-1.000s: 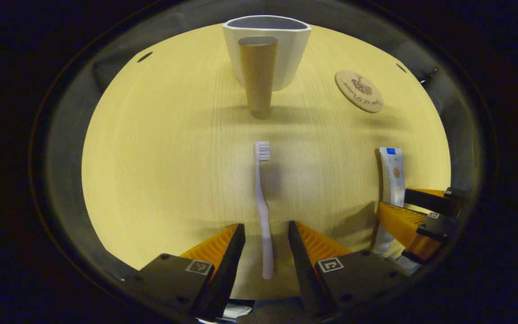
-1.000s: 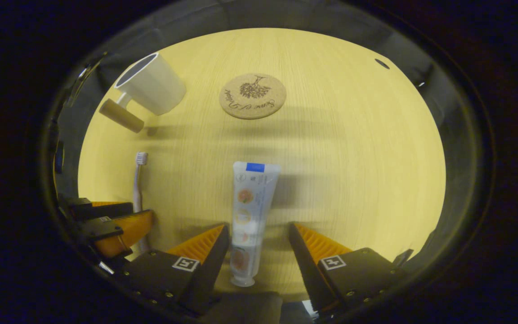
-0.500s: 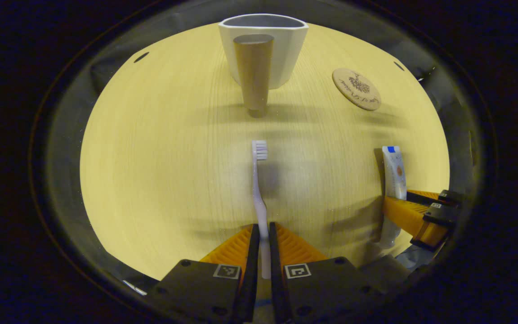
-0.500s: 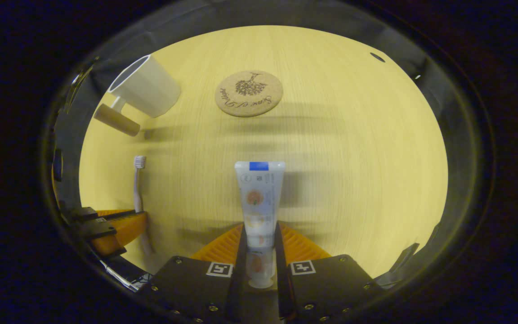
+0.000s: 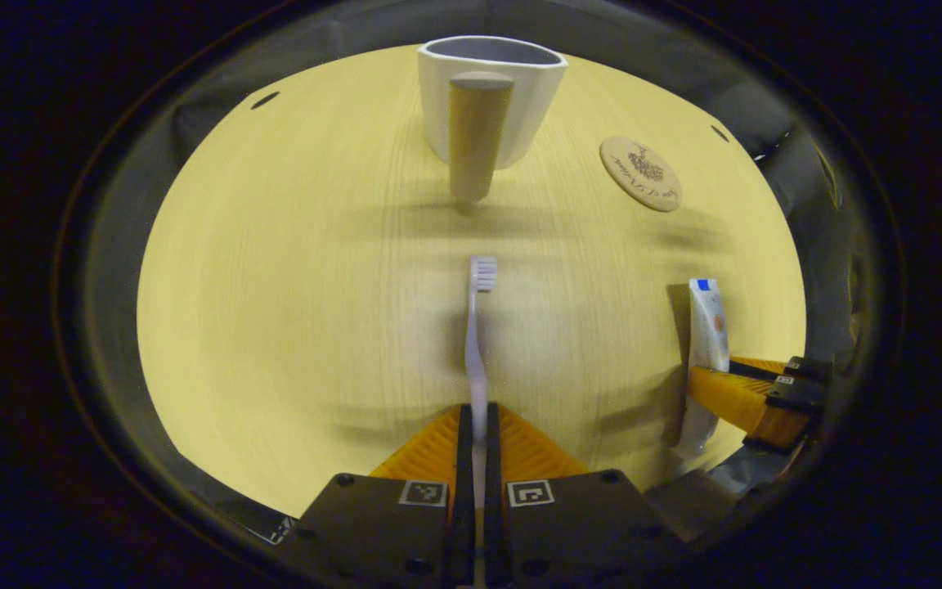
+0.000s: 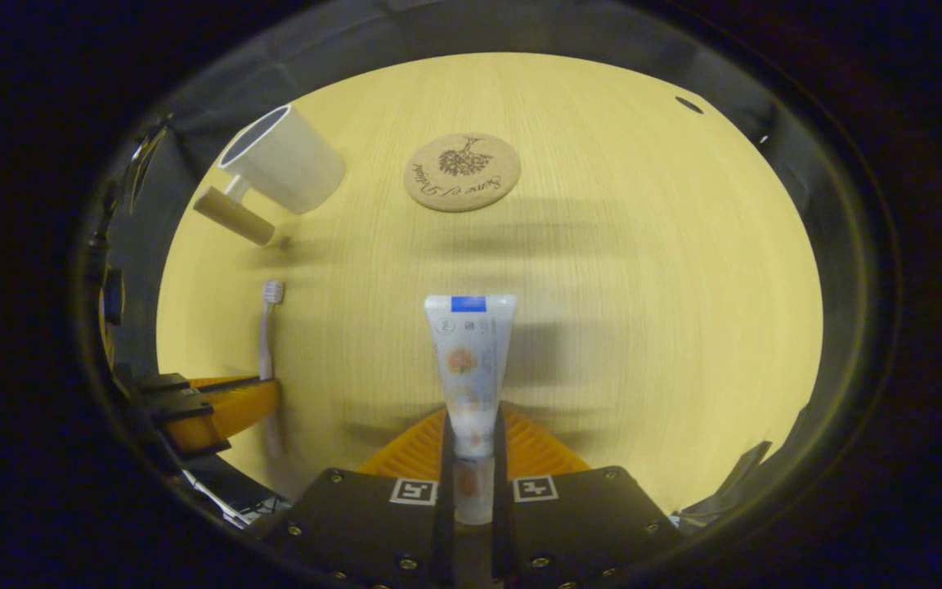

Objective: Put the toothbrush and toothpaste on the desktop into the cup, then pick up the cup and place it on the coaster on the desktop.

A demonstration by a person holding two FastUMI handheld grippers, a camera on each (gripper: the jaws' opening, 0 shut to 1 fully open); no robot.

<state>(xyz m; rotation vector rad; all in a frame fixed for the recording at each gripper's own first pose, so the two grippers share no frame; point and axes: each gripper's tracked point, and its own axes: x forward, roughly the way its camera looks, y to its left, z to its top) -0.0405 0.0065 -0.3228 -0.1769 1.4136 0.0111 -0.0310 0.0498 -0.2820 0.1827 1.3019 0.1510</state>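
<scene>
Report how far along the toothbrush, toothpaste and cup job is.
Done: both grasps. The left gripper is shut on the toothbrush, the right gripper on the toothpaste.

In hand: carrying both to the cup.

Left: nothing shows above the cup's rim and it stands off the coaster, so both drops and the cup move remain.

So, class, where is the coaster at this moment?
In the right gripper view the coaster lies flat on the desktop, straight beyond the gripped toothpaste, right of the cup.
</scene>
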